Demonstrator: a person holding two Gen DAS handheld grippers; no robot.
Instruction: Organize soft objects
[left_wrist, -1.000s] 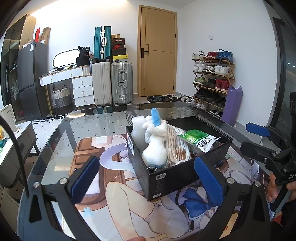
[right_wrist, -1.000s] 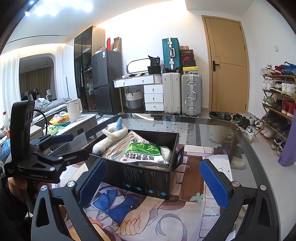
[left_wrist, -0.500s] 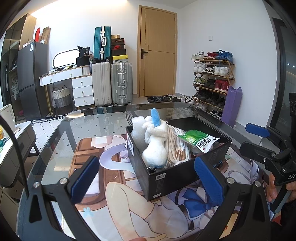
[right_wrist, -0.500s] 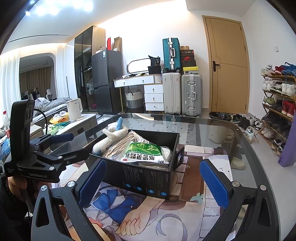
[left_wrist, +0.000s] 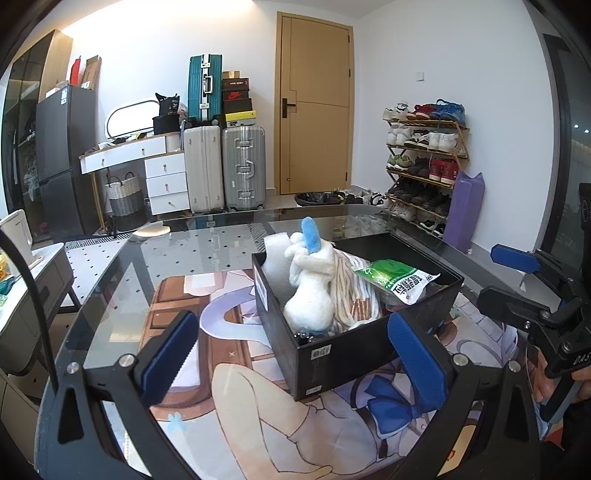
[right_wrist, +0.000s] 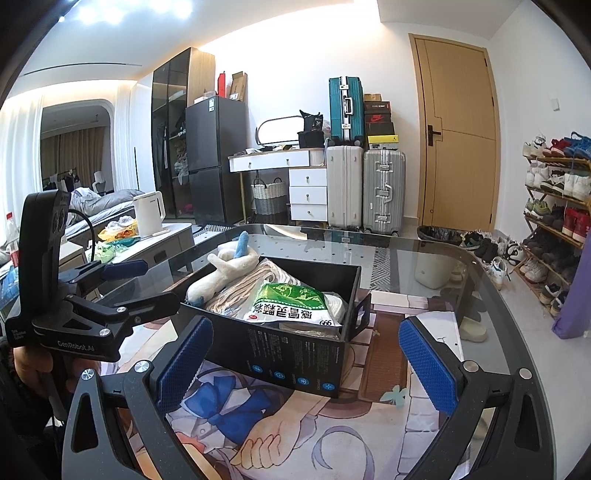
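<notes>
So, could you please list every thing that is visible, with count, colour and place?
box: 1, black, open, on the table mat
plush toy: 1, white with a blue part, in the box at its left end
striped cloth: 1, beige and white, in the box beside the toy
packet: 1, green and white, on top of the cloth
glass table: 1, dark rim, printed mat on it
suitcases: 3, teal, white, silver, by the back wall
door: 1, wood, shut
shoe rack: 1, full of shoes, right wall
fridge: 1, black
kettle: 1, white, on a side cabinet
left gripper: blue pads, jaws open, empty
right gripper: blue pads, jaws open, empty
</notes>
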